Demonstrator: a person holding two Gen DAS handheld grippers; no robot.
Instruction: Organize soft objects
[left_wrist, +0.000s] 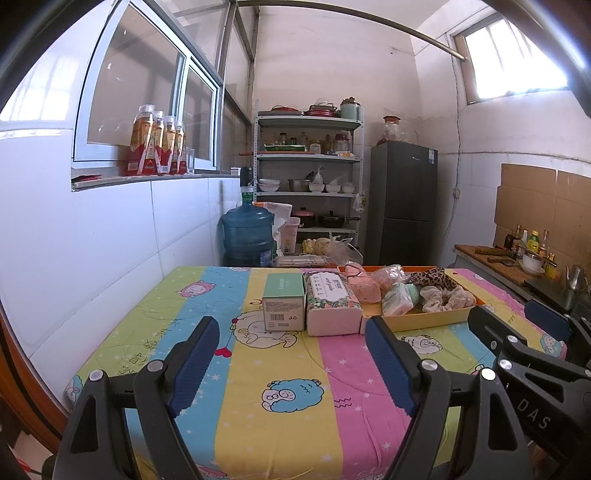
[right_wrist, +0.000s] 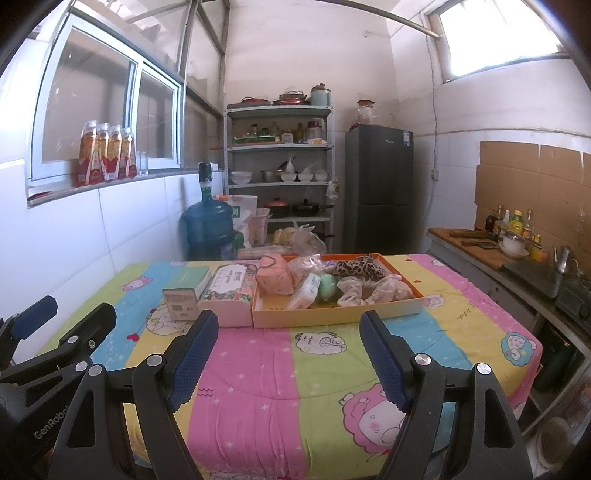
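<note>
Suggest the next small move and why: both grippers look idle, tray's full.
Probably ease the right gripper forward toward the orange tray, aiming at the leopard scrunchie. Both it and the left gripper stand open and empty, short of the items; the tray sits straight ahead of the right one, and the scrunchie lies on top, uncovered.

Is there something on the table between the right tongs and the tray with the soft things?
Nothing visible. Only bare quilt lies between the open right tongs and the near wall of the tray.
</note>
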